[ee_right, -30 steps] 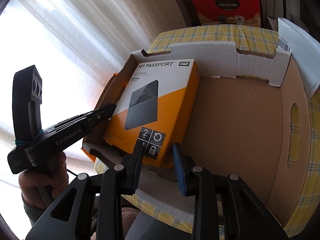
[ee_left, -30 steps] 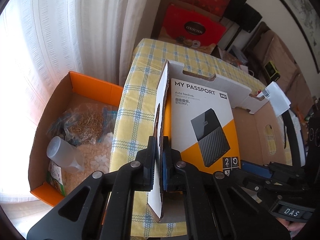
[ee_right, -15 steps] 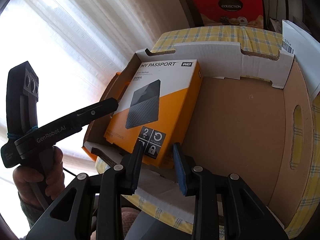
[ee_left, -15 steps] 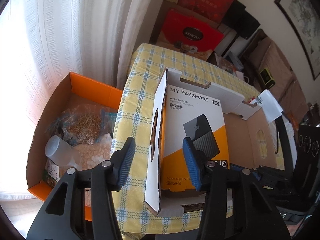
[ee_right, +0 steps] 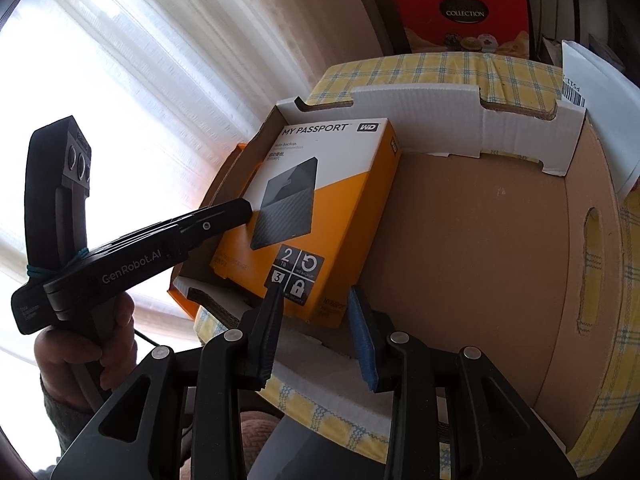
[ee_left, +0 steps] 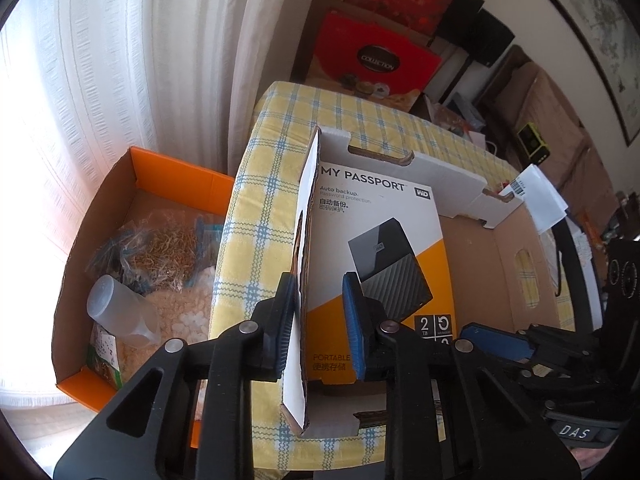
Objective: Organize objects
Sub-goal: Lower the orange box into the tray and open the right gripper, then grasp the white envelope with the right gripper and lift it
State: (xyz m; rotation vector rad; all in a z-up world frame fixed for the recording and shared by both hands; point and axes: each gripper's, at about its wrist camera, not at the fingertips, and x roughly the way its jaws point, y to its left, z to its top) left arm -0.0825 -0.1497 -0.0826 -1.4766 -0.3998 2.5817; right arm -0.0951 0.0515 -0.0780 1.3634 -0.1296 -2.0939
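While your left gripper [ee_left: 320,320] closes astride the tray's left wall [ee_left: 306,240] | right gripper [ee_right: 316,328] opening, empty | hard-drive box [ee_right: 320,200]: light, stiff, slick; pinch near edge.

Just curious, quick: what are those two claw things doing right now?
Left gripper: jaws closing astride the carton wall, not clamped.
Right gripper: jaws opening by the drive box corner, holding nothing.
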